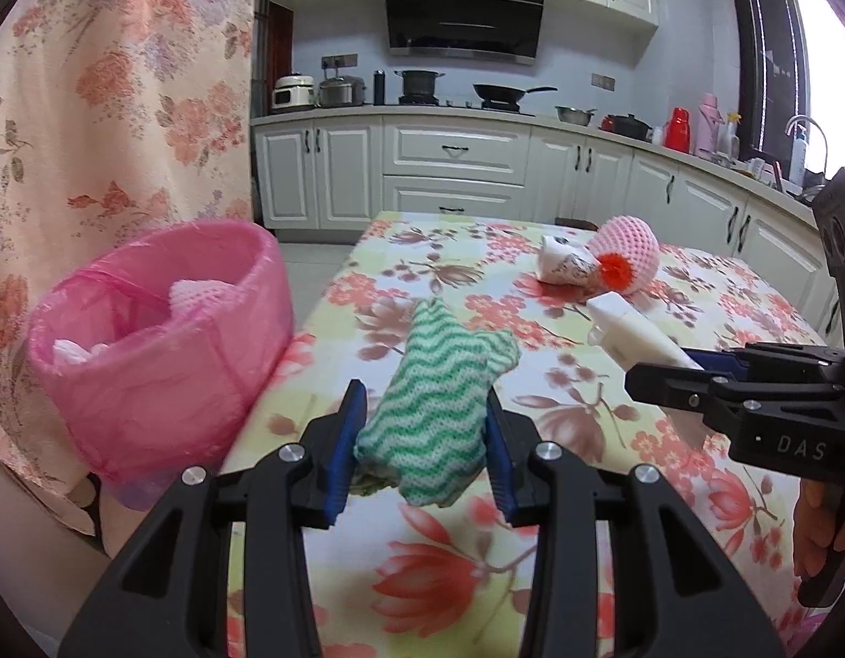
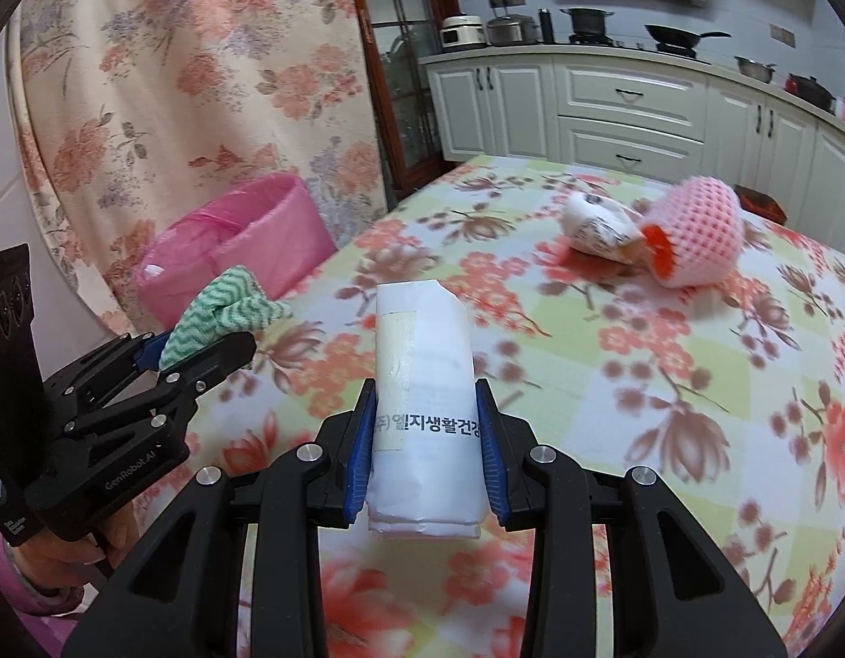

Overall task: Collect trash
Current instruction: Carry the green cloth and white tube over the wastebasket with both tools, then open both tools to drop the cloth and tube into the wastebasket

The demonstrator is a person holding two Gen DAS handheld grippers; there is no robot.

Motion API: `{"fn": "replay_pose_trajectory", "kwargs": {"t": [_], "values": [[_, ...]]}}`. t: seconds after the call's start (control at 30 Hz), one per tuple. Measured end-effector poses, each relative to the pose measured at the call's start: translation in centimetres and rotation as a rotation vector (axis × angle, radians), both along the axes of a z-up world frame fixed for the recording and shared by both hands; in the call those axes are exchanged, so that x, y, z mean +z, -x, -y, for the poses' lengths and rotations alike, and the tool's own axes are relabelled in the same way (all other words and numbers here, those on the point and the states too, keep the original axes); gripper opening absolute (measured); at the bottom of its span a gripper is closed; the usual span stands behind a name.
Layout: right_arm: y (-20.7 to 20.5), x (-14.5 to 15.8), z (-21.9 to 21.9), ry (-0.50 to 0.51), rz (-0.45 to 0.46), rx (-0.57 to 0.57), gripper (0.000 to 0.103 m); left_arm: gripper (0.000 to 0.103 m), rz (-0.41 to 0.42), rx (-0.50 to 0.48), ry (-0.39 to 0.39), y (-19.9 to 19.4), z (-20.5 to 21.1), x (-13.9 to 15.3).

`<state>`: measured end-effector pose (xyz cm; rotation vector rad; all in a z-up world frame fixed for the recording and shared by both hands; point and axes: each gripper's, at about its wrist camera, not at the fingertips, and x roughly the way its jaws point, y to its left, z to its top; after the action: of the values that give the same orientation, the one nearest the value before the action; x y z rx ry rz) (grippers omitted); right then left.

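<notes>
My left gripper (image 1: pixel 425 427) is shut on a crumpled green-and-white wavy cloth (image 1: pixel 438 400), held above the floral table near its left edge. The same cloth (image 2: pixel 225 318) and left gripper (image 2: pixel 203 348) show at the left of the right wrist view. My right gripper (image 2: pixel 425 455) is shut on a white box with printed text (image 2: pixel 422 384); in the left wrist view that box (image 1: pixel 636 337) pokes from the right gripper (image 1: pixel 691 367). A bin lined with a pink bag (image 1: pixel 164 340) stands left of the table, with pink and white scraps inside.
On the far side of the floral tablecloth (image 1: pixel 587 438) lie a crumpled white paper (image 1: pixel 565 266) and a pink foam fruit net with an orange end (image 1: pixel 628 260). A floral curtain (image 1: pixel 120 109) hangs behind the bin. Kitchen cabinets line the back.
</notes>
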<state>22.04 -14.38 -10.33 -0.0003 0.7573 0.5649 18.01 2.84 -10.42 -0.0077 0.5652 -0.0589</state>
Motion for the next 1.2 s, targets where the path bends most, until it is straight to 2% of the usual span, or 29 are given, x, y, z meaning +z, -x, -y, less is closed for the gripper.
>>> {"fn": "replay_pose_trajectory", "kwargs": {"t": [0.27, 0.57, 0.73, 0.93, 1.07, 1.13, 1.2], "values": [[-1.9, 2.5, -3.6, -0.051, 0.044, 0.083, 0.034, 0.041, 0.110, 0.088, -0.020, 0.5, -3.4, 3.1], [-4.7, 5.7, -10.6, -0.095, 0.125, 0.222, 0.034, 0.043, 0.201, 0.229, -0.060, -0.3, -9.5, 6.4], [-6.6, 6.7, -14.4, -0.116, 0.146, 0.286, 0.034, 0.043, 0.215, 0.283, -0.054, -1.5, -13.2, 7.3], [-9.3, 6.8, -18.6, -0.118, 0.134, 0.333, 0.034, 0.043, 0.191, 0.299, -0.052, -3.9, -16.7, 7.5], [-11.2, 6.8, -20.9, -0.137, 0.122, 0.358, 0.036, 0.046, 0.170, 0.334, -0.009, -5.4, -19.2, 7.3], [-12.5, 6.6, -22.0, -0.162, 0.097, 0.369, 0.040, 0.052, 0.158, 0.359, -0.003, -6.1, -20.5, 7.0], [-13.4, 6.3, -22.5, -0.178, 0.073, 0.365, 0.050, 0.068, 0.139, 0.396, 0.006, -6.4, -21.8, 6.7]]}}
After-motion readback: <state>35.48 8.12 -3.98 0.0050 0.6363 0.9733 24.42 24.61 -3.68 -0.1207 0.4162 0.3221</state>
